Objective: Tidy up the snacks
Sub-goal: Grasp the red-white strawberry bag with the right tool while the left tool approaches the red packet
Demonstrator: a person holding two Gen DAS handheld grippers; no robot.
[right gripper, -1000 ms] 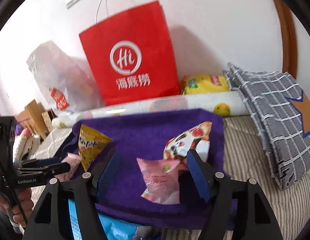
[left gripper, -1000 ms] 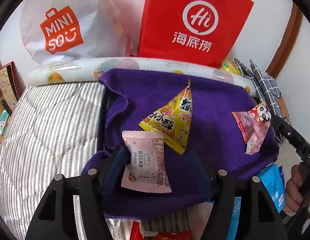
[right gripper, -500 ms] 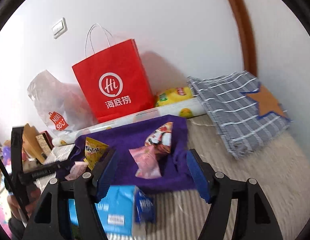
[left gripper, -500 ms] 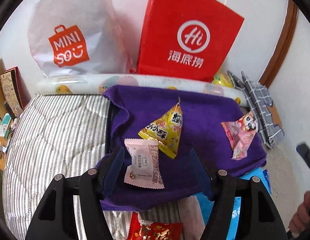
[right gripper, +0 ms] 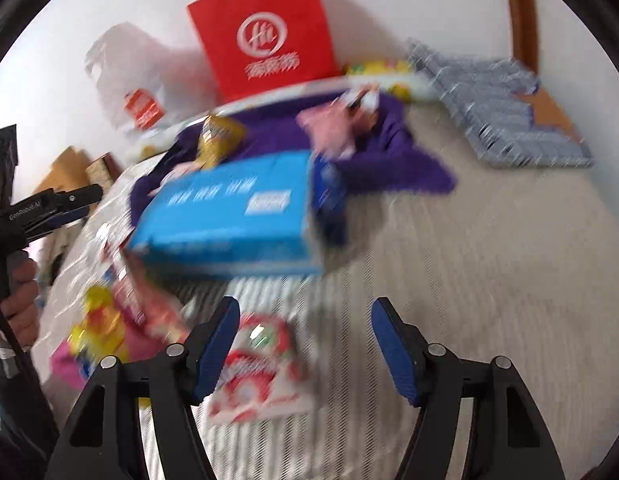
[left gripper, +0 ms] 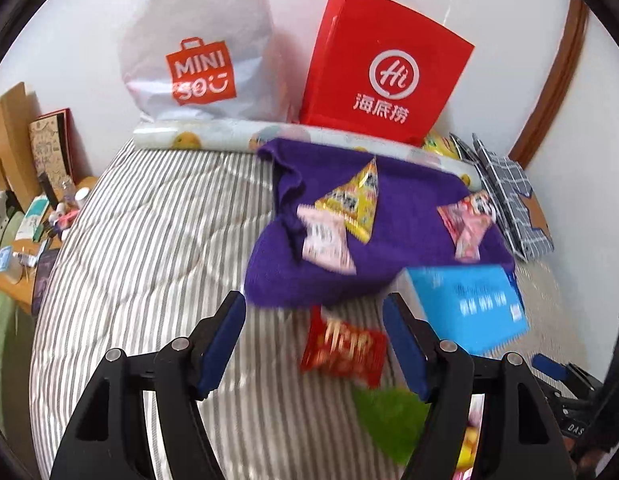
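Striped bedding (left gripper: 149, 240) lies free left of the purple cloth (left gripper: 409, 208) (snack-strewn); blue box (left gripper: 465, 304) blocks its right.

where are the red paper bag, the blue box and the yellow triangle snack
red paper bag (left gripper: 385, 68), left wrist view, front face
blue box (left gripper: 465, 304), left wrist view, top face
yellow triangle snack (left gripper: 355, 200), left wrist view, middle of the packet

Purple towel (left gripper: 409, 220) — grey-striped bedding (left gripper: 157, 248) — blue box (left gripper: 469, 304).
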